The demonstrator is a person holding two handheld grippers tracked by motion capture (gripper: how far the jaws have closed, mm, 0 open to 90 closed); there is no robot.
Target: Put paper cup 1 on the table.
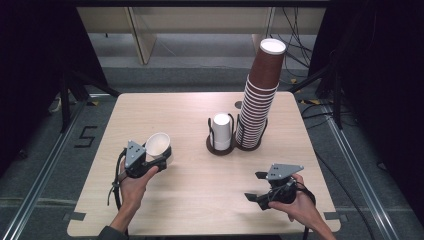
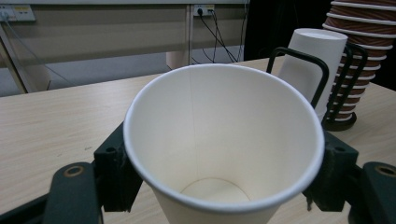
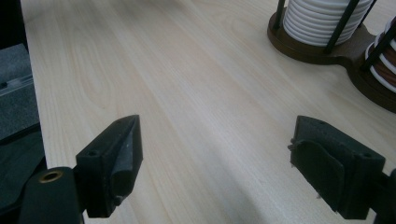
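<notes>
**White paper cup held in left tool, awaiting placement**

White paper cup [image 2: 224, 144]: single, mouth up and tilted toward the camera, pinched by its sides between the jaws of the left tool [image 1: 152, 159]. Carried over the left half of the bench [image 1: 200, 200], nearer the front edge than the back, well apart from the rack. Empty inside; seam and bottom disc visible in the left gripper view.

Right tool [image 1: 265, 189]: jaws spread wide, nothing between them, hovering low near the front right corner of the bench. Pads [image 3: 119, 161] bare in the right gripper view.

Wire cup rack [image 1: 222, 142]: dark twin base at bench centre, toward the back edge. Left bay: short stack of white cups [image 1: 221, 131], upside down. Right bay: tall leaning stack of brown cups [image 1: 260, 95], also inverted, white base uppermost.

Step in hand, as judged: transport of one loose white cup, gripped and clear of the rack.

Next move, as judged: either setting down upright on open bench, or turning over and lowering onto the white stack; direction of the job not certain. Return to the stack calls for a wrist roll and clearance between the wire uprights. Gentle squeeze advised: thin wall, easily crushed.
</notes>
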